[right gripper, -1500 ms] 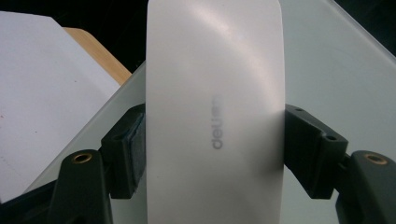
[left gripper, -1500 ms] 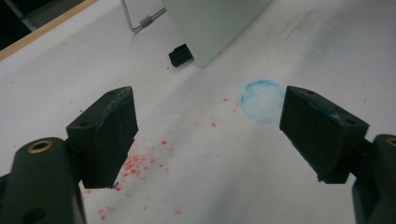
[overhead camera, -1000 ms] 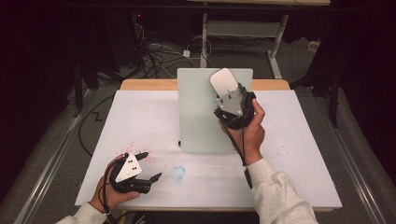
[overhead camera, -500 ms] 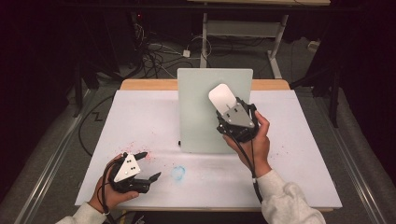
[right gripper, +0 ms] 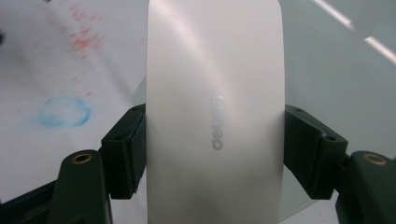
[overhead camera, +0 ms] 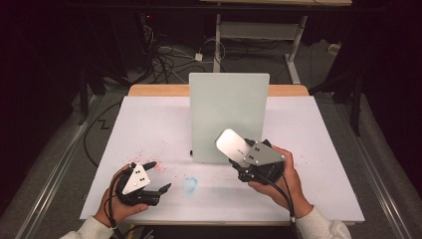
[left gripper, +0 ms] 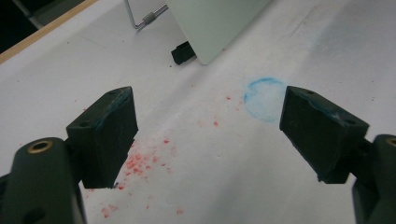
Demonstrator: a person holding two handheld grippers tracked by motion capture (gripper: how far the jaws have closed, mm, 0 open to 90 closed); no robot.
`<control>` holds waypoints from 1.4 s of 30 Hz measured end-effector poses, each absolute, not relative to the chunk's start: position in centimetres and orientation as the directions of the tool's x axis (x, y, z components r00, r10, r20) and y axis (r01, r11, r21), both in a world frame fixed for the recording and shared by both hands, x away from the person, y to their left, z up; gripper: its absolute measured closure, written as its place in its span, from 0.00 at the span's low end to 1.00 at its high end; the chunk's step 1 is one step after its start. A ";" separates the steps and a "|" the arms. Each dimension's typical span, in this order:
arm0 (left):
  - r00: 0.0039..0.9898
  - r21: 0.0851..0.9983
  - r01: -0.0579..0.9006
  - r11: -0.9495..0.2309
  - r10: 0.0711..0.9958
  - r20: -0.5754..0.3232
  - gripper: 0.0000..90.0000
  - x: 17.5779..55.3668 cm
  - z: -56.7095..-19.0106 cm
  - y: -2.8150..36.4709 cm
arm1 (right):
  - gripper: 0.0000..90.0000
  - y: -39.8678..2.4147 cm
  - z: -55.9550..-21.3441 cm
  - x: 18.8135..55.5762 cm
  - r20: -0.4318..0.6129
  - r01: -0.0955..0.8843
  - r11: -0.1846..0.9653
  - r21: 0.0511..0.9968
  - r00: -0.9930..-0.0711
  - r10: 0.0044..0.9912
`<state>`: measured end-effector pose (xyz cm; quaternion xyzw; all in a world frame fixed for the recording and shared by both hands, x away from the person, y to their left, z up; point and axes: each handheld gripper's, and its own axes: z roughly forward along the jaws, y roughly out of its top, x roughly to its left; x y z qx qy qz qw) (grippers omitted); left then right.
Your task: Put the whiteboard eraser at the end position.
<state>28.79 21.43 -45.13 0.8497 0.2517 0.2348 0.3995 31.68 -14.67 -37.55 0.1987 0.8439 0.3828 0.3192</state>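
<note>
My right gripper point(overhead camera: 242, 158) is shut on a flat silver-white computer mouse point(overhead camera: 231, 143), held above the white table cover point(overhead camera: 149, 124) in front of a pale green upright board point(overhead camera: 226, 107). In the right gripper view both black pads point(right gripper: 126, 149) press the sides of the mouse point(right gripper: 215, 116), which bears small grey lettering. My left gripper point(overhead camera: 160, 175) rests low at the table's front left, jaws open with nothing between them. In the left gripper view its two pads point(left gripper: 107, 133) stand wide apart over the stained cover.
A blue chalky ring point(overhead camera: 189, 184) marks the cover between the hands, also as the blue ring point(left gripper: 265, 98) ahead of the left jaws. Red specks point(overhead camera: 142, 162) lie near the left gripper. The board stands on a small black foot point(left gripper: 183, 52). Cables lie on the floor behind.
The right hand carried the mouse from high in front of the board toward the person and down, to the table's front right of centre. The left hand stayed put.
</note>
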 end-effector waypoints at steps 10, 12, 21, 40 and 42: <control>0.764 0.794 0.237 -0.560 0.612 0.203 0.20 28.8 -45.1 21.4 | 0.35 -14.5 -40.7 31.2 -0.300 0.132 0.772 0.622 -0.871 0.390; 0.764 0.793 0.238 -0.560 0.612 0.203 0.20 28.8 -45.1 21.4 | 0.35 -14.3 -41.2 31.1 -0.264 0.141 0.781 0.608 -0.892 0.367; 0.767 0.787 0.242 -0.567 0.609 0.203 0.20 28.9 -45.3 21.4 | 0.35 -13.0 -42.8 31.9 -0.222 0.136 0.852 0.505 -0.934 0.280; 0.770 0.784 0.243 -0.572 0.605 0.203 0.20 28.9 -45.3 21.3 | 0.34 -11.2 -44.1 31.7 -0.223 0.073 0.877 0.475 -0.954 0.200; 0.770 0.784 0.243 -0.572 0.605 0.203 0.20 28.9 -45.3 21.3 | 0.32 -11.5 -43.6 31.7 -0.220 0.077 0.861 0.503 -0.952 0.214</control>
